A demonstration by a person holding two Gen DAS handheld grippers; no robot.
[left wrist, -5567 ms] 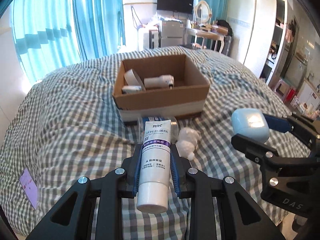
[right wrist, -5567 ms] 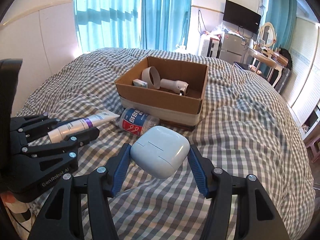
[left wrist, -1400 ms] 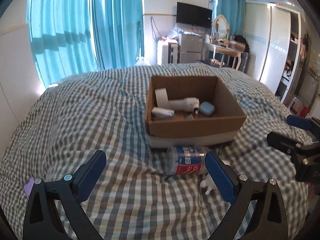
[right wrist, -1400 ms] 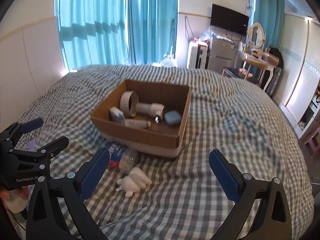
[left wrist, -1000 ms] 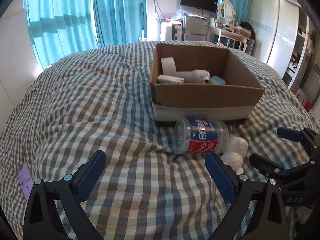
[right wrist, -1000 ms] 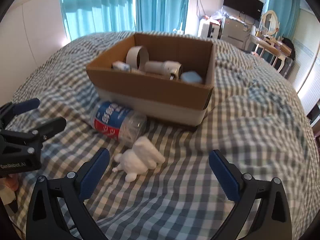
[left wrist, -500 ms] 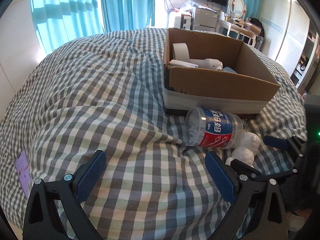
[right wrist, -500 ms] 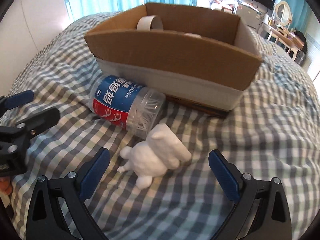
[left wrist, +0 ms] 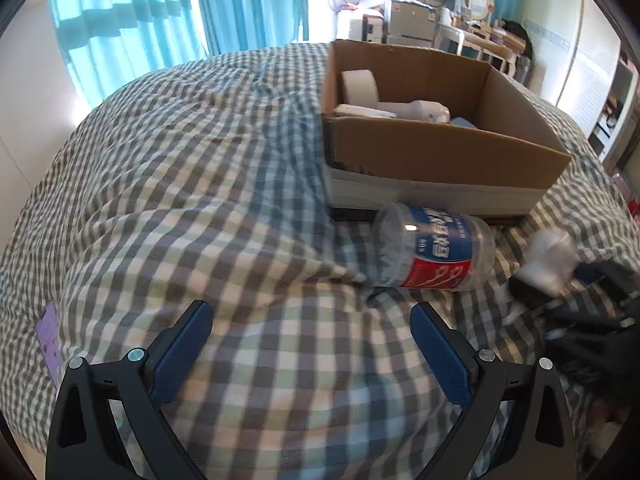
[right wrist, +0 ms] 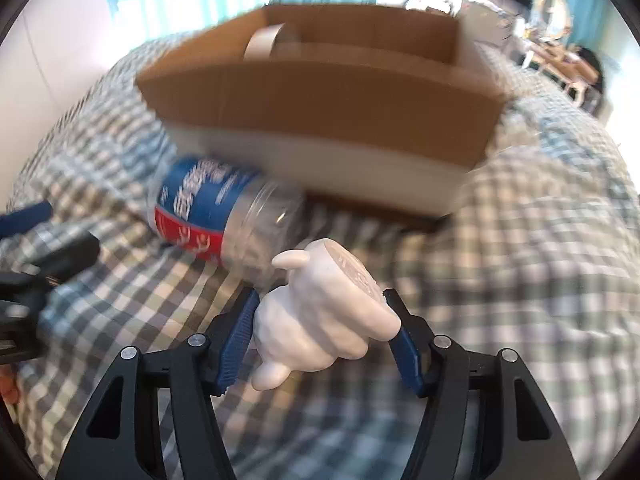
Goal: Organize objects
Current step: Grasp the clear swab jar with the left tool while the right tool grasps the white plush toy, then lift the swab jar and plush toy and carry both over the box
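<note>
A white animal figurine (right wrist: pixel 320 320) lies on the checked bedspread (left wrist: pixel 180 200), just in front of a clear bottle (right wrist: pixel 208 208) with a blue and red label. My right gripper (right wrist: pixel 320 300) is closing on the figurine, and both blue pads touch its sides. In the left wrist view the figurine (left wrist: pixel 552 256) and right gripper (left wrist: pixel 560 280) show blurred at the right. The bottle (left wrist: pixel 432 252) rests against the cardboard box (left wrist: pixel 440 152). My left gripper (left wrist: pixel 310 316) stands open and empty over the bedspread, to the bottle's left.
The box (right wrist: pixel 320 92) holds a tape roll (left wrist: pixel 360 88), a white device (left wrist: pixel 420 110) and a pale blue case (left wrist: pixel 464 122). A purple card (left wrist: pixel 48 336) lies near the bed's left edge. Curtains and furniture stand beyond the bed.
My right gripper has sunk onto the white figurine and its wide-open jaws have come in against it. The left gripper has stayed open and has barely moved.
</note>
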